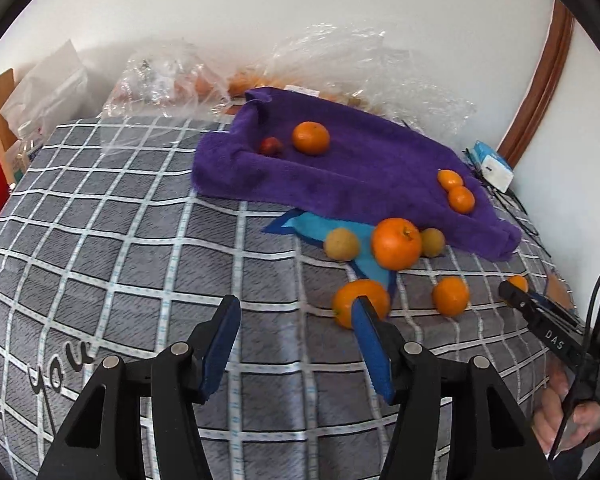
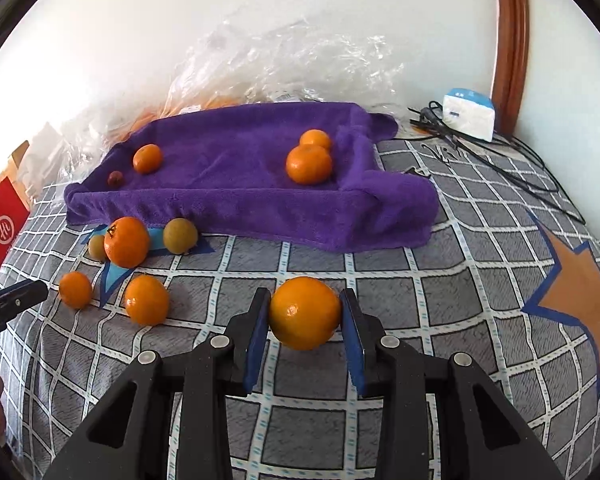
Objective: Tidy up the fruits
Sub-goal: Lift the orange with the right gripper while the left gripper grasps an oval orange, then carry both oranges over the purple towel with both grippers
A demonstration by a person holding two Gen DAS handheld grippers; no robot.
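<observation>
A purple towel (image 1: 340,168) (image 2: 252,184) lies on a grey checked cloth. On it sit two oranges (image 2: 309,163) at the right, one orange (image 2: 147,158) at the left and a small red fruit (image 2: 115,178). In front of it lie several loose oranges (image 2: 126,241) (image 2: 146,299) and two yellow-green fruits (image 2: 180,235). My right gripper (image 2: 304,308) is shut on an orange (image 2: 304,313), held just above the cloth. My left gripper (image 1: 296,320) is open and empty; an orange (image 1: 360,298) lies behind its right finger.
Clear plastic bags (image 2: 284,64) with more fruit lie behind the towel against the wall. A white and blue box (image 2: 468,114) with black cables (image 2: 500,160) lies at the back right. A red box (image 2: 0,224) stands at the left.
</observation>
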